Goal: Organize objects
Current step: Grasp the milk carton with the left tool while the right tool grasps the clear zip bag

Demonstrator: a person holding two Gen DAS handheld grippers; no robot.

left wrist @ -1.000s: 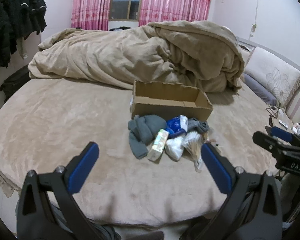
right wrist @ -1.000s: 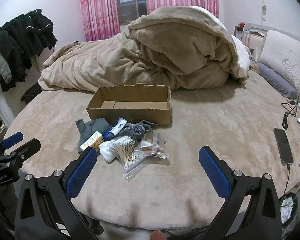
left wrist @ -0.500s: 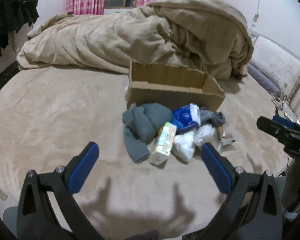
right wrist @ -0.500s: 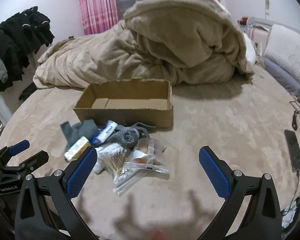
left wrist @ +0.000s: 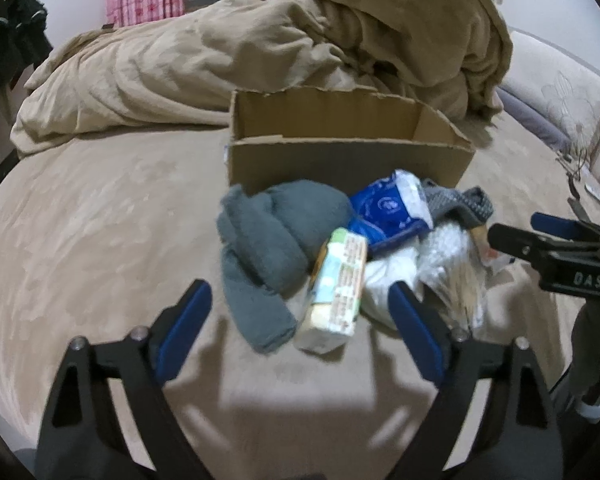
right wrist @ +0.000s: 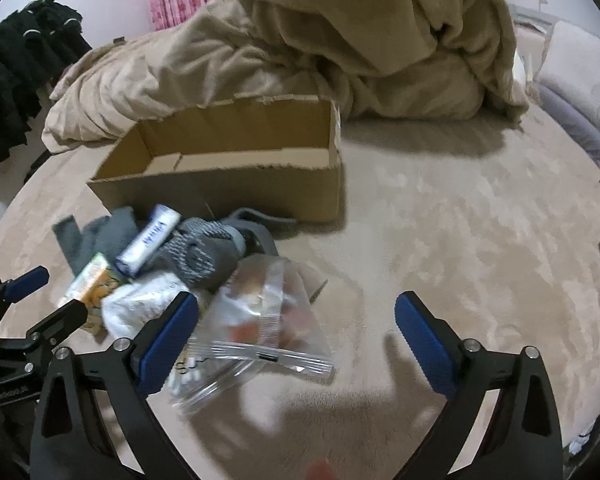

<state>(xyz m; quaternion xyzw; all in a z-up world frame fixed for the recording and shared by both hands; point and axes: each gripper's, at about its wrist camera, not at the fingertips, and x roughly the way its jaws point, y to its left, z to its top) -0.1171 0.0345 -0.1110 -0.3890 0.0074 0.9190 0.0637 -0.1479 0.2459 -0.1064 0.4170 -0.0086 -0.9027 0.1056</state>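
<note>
Two black grippers with ribbed blue pads hover over a small heap of household items on a bed covered in plush beige fabric [left wrist: 80, 240]. The left gripper [left wrist: 300, 320] has its jaws spread wide, though they have just been narrowing, with nothing pressed between them; just beyond its tips lie a rolled grey knit cloth [left wrist: 276, 236] and a rectangular paper-wrapped packet [left wrist: 336, 292] printed in green and cream. The right gripper [right wrist: 296, 328] also stands wide and empty, its left pad just beside a crinkled clear zip bag [right wrist: 268, 320] holding small orange-brown pieces. Behind the bag sit a grey patterned knit bundle [right wrist: 204, 252], a blue-and-white tube [right wrist: 148, 240] and a white plastic bag [right wrist: 140, 308]. An open, shallow cardboard box [right wrist: 228, 188] with torn edges stands directly behind the heap, empty inside. A rumpled tan fleece blanket [left wrist: 300, 40] is piled beyond it.
</note>
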